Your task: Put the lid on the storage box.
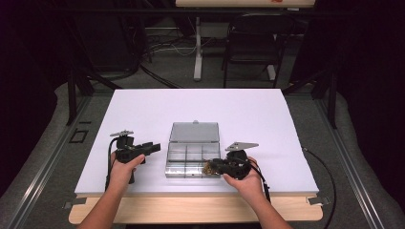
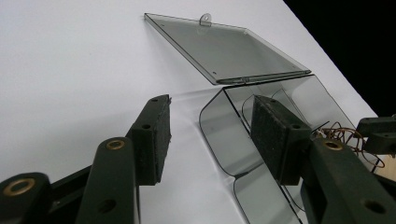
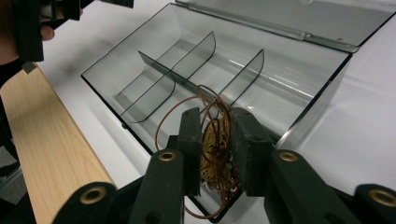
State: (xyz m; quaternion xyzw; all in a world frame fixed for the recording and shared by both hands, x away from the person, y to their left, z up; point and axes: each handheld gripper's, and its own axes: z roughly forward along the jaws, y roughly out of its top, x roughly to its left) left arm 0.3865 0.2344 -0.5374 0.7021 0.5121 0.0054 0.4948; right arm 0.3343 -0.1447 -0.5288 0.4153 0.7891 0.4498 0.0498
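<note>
While clamped: one wire tangle, two claws.

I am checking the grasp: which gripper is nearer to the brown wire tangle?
Right. The right gripper is shut on the wire tangle over the clear box; the left gripper waits open beside the box.

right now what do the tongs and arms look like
Both tongs, left and right, are black with two flat padded jaws and brass-coloured rivets. Each carries a grey three-cornered plate on top and trails a black cable. The person's forearms are bare, with no sleeves in view.
</note>
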